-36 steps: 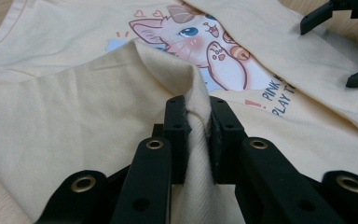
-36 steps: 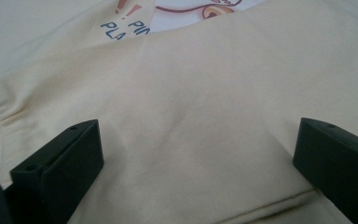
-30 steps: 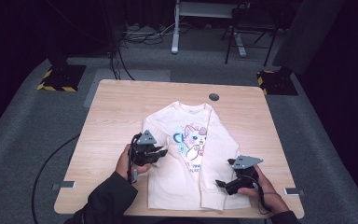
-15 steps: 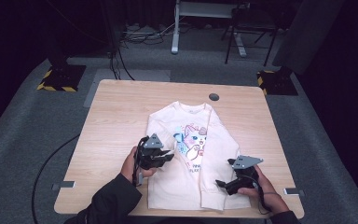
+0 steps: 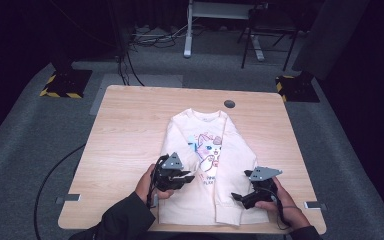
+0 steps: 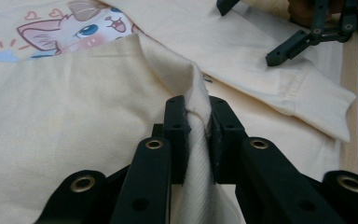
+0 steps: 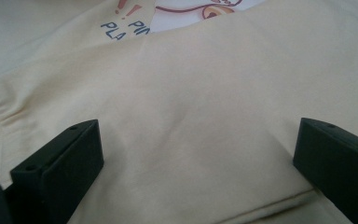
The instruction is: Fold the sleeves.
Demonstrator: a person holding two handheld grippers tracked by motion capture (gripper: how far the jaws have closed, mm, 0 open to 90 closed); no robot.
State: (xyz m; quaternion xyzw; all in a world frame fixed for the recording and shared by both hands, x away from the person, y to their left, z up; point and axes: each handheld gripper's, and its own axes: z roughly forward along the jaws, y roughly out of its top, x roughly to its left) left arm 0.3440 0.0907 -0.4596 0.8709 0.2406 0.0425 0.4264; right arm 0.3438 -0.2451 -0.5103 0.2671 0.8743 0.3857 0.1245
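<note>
Right gripper (image 7: 193, 163): two black fingers (image 7: 63, 163) spread wide, low over flat cream cotton sweatshirt (image 7: 200, 102). Nothing clamped between them. Blue lettering and part of a printed cartoon at top of sweatshirt.

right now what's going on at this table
A person is folding a cream long-sleeved sweatshirt with a cartoon cat print on the light wooden table. The left tongs are shut on a ribbed edge of the fabric, lifted over the shirt's front. The right tongs are open, jaws wide apart, low over the shirt's right sleeve near the hem, gripping nothing. One sleeve already lies folded across the body.
</note>
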